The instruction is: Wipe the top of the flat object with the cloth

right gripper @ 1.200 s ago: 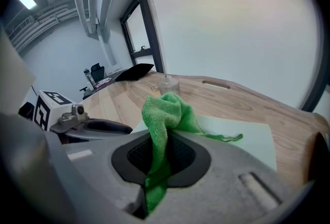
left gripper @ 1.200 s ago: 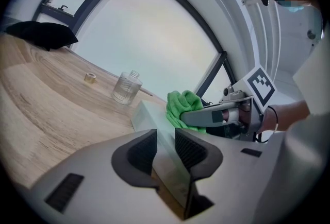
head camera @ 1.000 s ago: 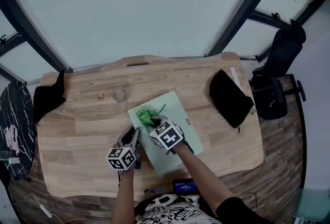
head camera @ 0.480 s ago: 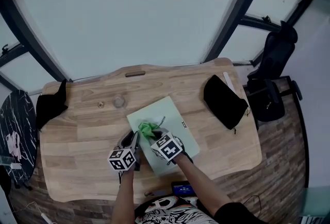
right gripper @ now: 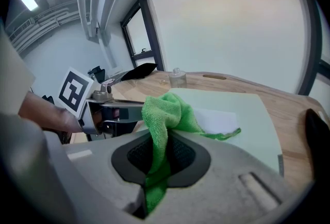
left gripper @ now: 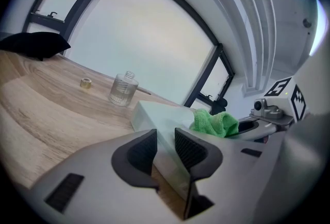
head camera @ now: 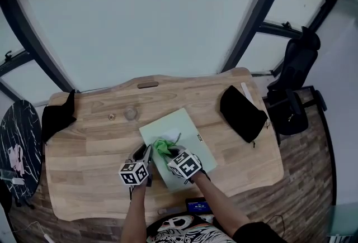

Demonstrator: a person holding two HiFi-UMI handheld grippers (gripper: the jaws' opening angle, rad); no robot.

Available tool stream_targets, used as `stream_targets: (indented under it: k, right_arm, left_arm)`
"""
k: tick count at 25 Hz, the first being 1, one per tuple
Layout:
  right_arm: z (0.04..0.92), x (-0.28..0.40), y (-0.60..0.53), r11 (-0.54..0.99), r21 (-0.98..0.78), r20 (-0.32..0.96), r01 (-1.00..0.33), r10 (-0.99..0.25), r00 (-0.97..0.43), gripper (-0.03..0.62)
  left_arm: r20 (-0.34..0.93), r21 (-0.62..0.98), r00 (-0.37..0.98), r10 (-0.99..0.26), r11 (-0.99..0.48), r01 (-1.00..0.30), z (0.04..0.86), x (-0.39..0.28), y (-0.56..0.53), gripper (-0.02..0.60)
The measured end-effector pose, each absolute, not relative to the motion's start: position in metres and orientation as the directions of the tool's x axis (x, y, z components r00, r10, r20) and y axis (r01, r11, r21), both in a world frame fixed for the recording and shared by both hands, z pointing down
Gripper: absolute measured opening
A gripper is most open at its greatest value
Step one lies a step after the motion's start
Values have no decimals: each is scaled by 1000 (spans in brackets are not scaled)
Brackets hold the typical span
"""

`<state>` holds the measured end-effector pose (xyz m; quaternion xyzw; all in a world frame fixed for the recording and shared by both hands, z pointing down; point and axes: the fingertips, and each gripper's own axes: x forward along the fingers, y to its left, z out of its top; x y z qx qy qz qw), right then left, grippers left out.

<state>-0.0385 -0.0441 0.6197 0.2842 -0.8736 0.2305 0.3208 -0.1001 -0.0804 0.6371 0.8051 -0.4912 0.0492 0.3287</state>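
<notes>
A pale green flat board (head camera: 180,130) lies on the wooden table (head camera: 84,152), in front of me. On its near left part rests a bunched green cloth (head camera: 162,147), and my right gripper (head camera: 170,153) is shut on it; in the right gripper view the cloth (right gripper: 166,113) hangs down between the jaws (right gripper: 165,153) over the board (right gripper: 242,125). My left gripper (head camera: 146,153) is at the board's left edge. In the left gripper view its jaws (left gripper: 165,138) stand close on either side of that edge (left gripper: 154,115), with the cloth (left gripper: 214,122) just to the right.
A small glass jar (head camera: 130,113) and a brass cap (head camera: 111,117) stand beyond the board on the left. A black pouch (head camera: 241,112) lies at the right, a black cloth (head camera: 56,116) over the left edge. An office chair (head camera: 293,80) stands beyond the table's right end.
My right gripper has drawn the green cloth across the board toward me, from the far left part to the near left part. The left gripper stays at the board's edge.
</notes>
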Motion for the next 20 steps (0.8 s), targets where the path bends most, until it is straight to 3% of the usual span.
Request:
stream_targets:
  k: [20]
  right_arm:
    - [619, -18, 4, 769, -211, 670, -603, -335, -662, 25]
  left_arm:
    - [340, 468, 541, -769, -360, -807, 635, -102, -80, 114]
